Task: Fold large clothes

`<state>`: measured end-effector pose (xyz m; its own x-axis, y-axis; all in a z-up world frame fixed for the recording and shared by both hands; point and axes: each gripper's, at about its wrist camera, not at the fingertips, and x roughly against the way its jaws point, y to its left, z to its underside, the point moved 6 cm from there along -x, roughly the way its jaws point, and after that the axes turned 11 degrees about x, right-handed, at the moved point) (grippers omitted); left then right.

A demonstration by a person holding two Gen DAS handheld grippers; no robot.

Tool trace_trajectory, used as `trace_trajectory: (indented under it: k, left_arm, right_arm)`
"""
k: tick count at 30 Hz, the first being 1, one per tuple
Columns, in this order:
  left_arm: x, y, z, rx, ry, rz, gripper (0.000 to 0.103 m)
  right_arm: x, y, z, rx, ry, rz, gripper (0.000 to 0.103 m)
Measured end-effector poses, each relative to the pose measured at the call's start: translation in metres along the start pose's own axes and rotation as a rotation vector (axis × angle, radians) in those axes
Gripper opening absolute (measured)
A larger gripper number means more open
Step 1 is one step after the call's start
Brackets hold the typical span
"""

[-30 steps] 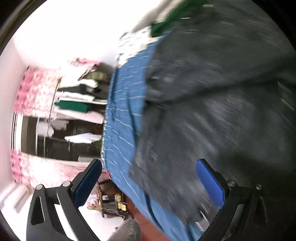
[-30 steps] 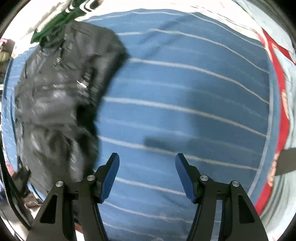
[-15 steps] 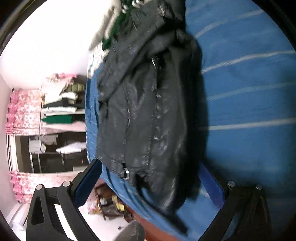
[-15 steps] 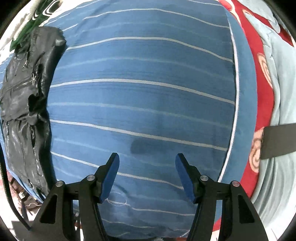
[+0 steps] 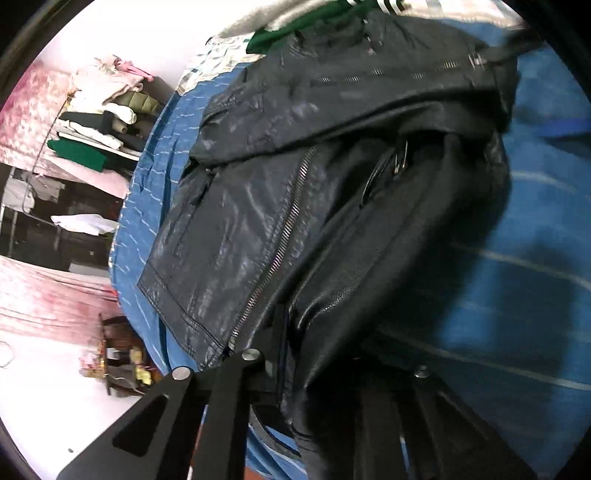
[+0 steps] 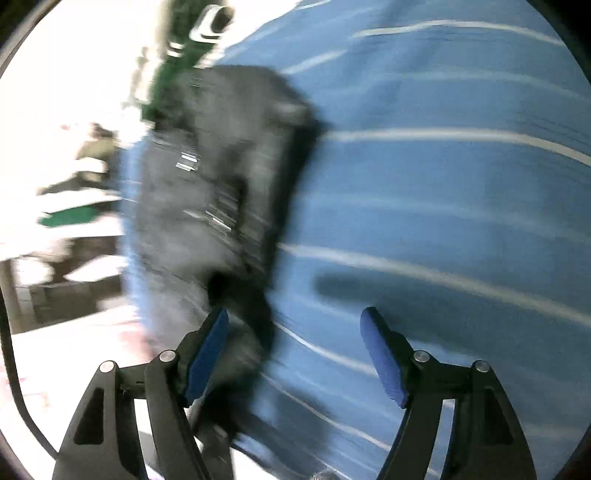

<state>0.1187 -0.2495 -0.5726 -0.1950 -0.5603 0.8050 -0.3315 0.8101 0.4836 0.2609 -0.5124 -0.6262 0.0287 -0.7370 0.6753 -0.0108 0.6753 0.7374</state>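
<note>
A black leather jacket point(image 5: 280, 192) with metal zips lies folded on a blue striped bedsheet point(image 5: 535, 229). My left gripper point(image 5: 317, 354) is shut on the jacket's near hem; the leather bunches between its fingers and hides the pads. In the right wrist view the jacket point(image 6: 221, 184) is blurred, at the left of the sheet point(image 6: 443, 184). My right gripper point(image 6: 295, 350) is open and empty, its left finger beside the jacket's near edge.
A green and white garment point(image 5: 295, 26) lies beyond the jacket at the far end of the bed. Shelves with stacked folded clothes point(image 5: 99, 122) stand left of the bed. Pink curtains point(image 5: 44, 295) and a small wooden stand point(image 5: 118, 358) are on the left.
My left gripper has moved in and closed on the jacket's near hem. My right gripper has swung left toward the jacket and stays open.
</note>
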Motion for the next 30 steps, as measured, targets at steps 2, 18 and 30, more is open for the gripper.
trace_trajectory:
  k: [2, 18, 30]
  left_arm:
    - [0.004, 0.007, -0.006, 0.000, -0.012, 0.021, 0.010]
    - [-0.003, 0.148, -0.063, 0.248, 0.079, 0.316, 0.015]
    - [-0.172, 0.272, -0.086, 0.640, 0.304, 0.464, 0.060]
  right_arm:
    - [-0.015, -0.002, -0.019, -0.040, -0.014, -0.083, 0.076]
    - [-0.019, 0.203, -0.054, 0.017, -0.094, 0.105, 0.024]
    - [-0.223, 0.357, -0.143, 0.151, 0.075, 0.395, 0.028]
